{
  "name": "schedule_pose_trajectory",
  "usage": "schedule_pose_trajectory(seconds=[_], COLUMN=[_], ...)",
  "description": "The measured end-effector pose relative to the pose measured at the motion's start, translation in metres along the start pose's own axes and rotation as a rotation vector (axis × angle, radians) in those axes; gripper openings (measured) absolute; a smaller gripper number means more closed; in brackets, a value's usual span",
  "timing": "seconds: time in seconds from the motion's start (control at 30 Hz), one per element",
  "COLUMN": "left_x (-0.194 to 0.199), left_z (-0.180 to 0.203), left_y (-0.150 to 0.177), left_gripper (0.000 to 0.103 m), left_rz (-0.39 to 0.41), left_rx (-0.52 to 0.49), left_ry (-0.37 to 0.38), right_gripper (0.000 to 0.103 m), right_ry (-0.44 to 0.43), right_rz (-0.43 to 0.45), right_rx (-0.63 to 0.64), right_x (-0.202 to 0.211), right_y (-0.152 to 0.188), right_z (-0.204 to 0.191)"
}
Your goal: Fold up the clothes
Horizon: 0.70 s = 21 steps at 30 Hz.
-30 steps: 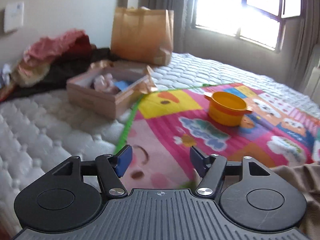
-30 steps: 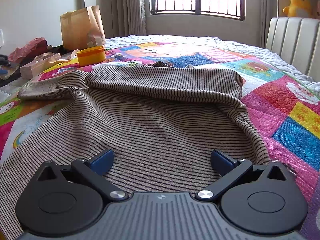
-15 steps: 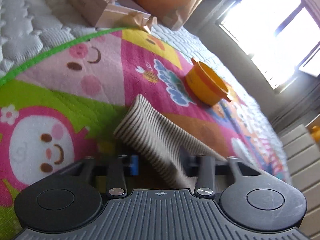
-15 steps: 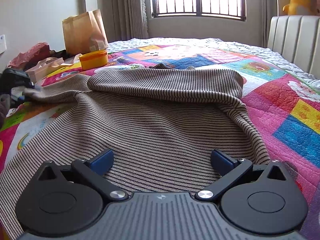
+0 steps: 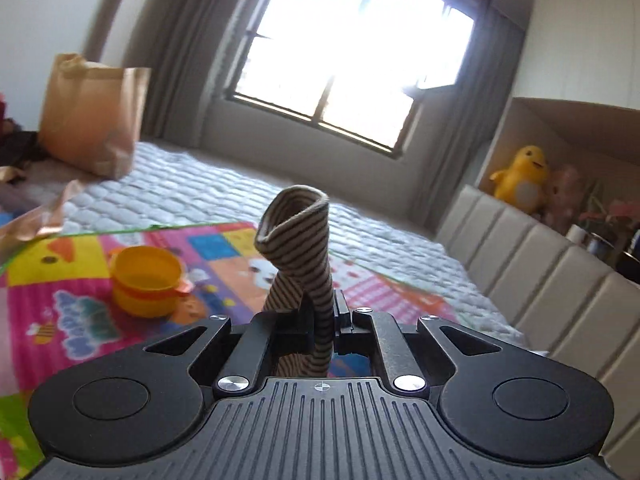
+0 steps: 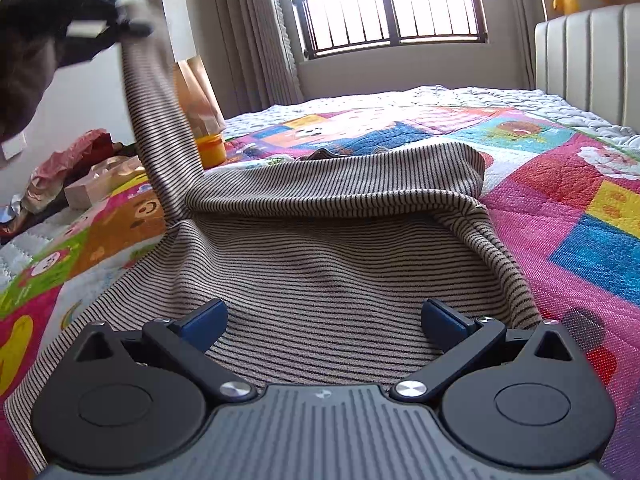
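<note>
A beige top with thin dark stripes [image 6: 336,248] lies spread on the colourful quilt [image 6: 568,208]. My left gripper [image 5: 322,320] is shut on the cuff end of its sleeve [image 5: 300,240], which sticks up past the jaws. In the right wrist view that left gripper [image 6: 120,30] is high at the top left, and the sleeve [image 6: 160,128] hangs taut from it down to the shoulder. My right gripper [image 6: 324,318] stands open low over the top's near hem, with only flat cloth under its fingers.
A yellow tub [image 5: 146,280] sits on the quilt at the left. Behind it are a brown paper bag [image 5: 90,116], a pink box [image 6: 100,184] and a heap of clothes [image 6: 68,160]. The padded headboard [image 5: 540,280] bounds the right side.
My left gripper went down to the sleeve's cuff, shut on it and lifted it high to the upper left. The right gripper stayed open over the hem, shifting only slightly.
</note>
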<state>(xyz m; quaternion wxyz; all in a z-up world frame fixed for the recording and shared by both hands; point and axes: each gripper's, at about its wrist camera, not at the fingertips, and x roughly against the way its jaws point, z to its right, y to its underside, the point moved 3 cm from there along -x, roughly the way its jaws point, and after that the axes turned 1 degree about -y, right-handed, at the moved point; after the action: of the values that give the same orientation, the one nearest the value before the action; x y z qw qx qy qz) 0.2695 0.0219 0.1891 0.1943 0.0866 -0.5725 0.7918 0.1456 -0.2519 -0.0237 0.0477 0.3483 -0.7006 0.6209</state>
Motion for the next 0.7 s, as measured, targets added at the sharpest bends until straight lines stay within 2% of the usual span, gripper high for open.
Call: schedule_pose_trajectory(seconds=[0.13, 0.27, 0.3, 0.37, 0.4, 0.47, 0.53, 0.7], left_x=[-0.041, -0.077, -0.082, -0.088, -0.09, -0.088, -0.082, -0.062], left_z=[0.069, 0.114, 0.119, 0.128, 0.129, 0.128, 0.119, 0.074], left_y=[0.025, 0.058, 0.063, 0.075, 0.078, 0.082, 0.081, 0.082], left_gripper=[0.009, 0.01, 0.012, 0.025, 0.033, 0.04, 0.052, 0.068], left_rz=[-0.077, -0.155, -0.17, -0.197, -0.204, -0.205, -0.195, -0.193], left_rx=[-0.053, -0.069, -0.066, -0.06, -0.06, -0.074, -0.089, -0.103], left_ry=[0.094, 0.167, 0.183, 0.212, 0.222, 0.232, 0.225, 0.142], right_gripper=[0.103, 0.103, 0.103, 0.103, 0.103, 0.103, 0.103, 0.103], right_ry=[-0.023, -0.037, -0.039, -0.043, -0.044, -0.048, -0.054, -0.051], right_rz=[0.016, 0.026, 0.025, 0.02, 0.018, 0.012, 0.003, -0.036], right_rx=[-0.028, -0.042, -0.044, -0.047, -0.047, -0.051, -0.061, -0.057], right_x=[0.002, 0.003, 0.003, 0.002, 0.001, 0.0, -0.001, -0.004], right_y=[0.0, 0.0, 0.0, 0.0, -0.001, -0.001, -0.001, -0.004], right_z=[0.004, 0.006, 0.006, 0.006, 0.006, 0.007, 0.009, 0.008])
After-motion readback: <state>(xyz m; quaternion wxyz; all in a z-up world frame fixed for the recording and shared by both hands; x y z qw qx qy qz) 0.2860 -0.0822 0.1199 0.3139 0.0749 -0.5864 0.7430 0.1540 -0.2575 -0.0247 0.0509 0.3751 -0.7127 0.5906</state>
